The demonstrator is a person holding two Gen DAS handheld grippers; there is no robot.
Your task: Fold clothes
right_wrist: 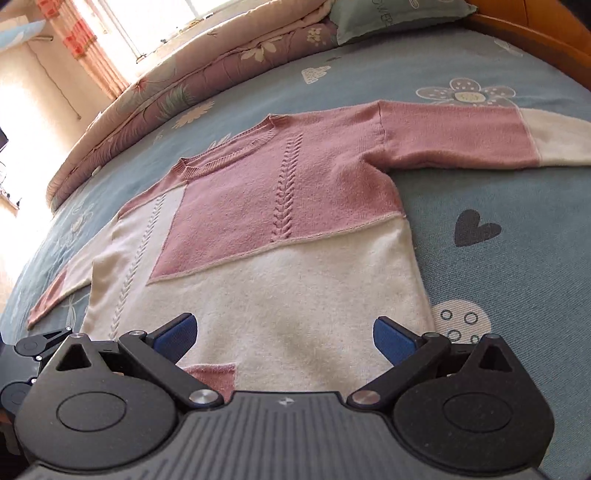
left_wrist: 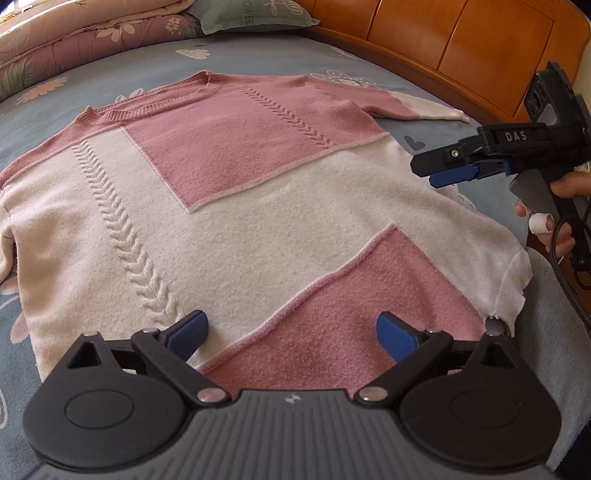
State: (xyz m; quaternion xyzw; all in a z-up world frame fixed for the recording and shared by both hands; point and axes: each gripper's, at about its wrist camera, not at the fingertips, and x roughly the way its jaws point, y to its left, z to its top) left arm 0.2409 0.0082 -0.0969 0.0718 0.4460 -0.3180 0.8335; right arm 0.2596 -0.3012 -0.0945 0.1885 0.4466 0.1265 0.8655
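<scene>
Right now I see the sweater (left_wrist: 258, 206) spread flat, front up, on the bed (left_wrist: 295, 62), its neckline pointing away from me toward the quilt (left_wrist: 74, 40) and the pillow (left_wrist: 251, 14); it is a pink and cream knit with two cable-stitch columns down the chest. My left gripper (left_wrist: 291, 332) hangs over the hem, above the pink patch at the lower corner; its jaws stand wide with nothing between the blue pads (left_wrist: 194, 330). My right gripper (right_wrist: 284, 334) hovers over the cream lower part of the garment, near its right edge; its jaws are also spread wide and hold nothing. From the left wrist view I can see that same right gripper from the side, off the sweater's right edge, with a hand (left_wrist: 554, 218) wrapped around its handle and a cable trailing down. One sleeve (right_wrist: 480, 136) lies stretched straight out to the right, pink with a cream cuff end; the other sleeve (right_wrist: 59, 291) runs off to the left, cream then pink at its end. A wooden headboard (left_wrist: 461, 48) borders the bed on the right; sunlight comes through a window (right_wrist: 166, 22) at the far left.
</scene>
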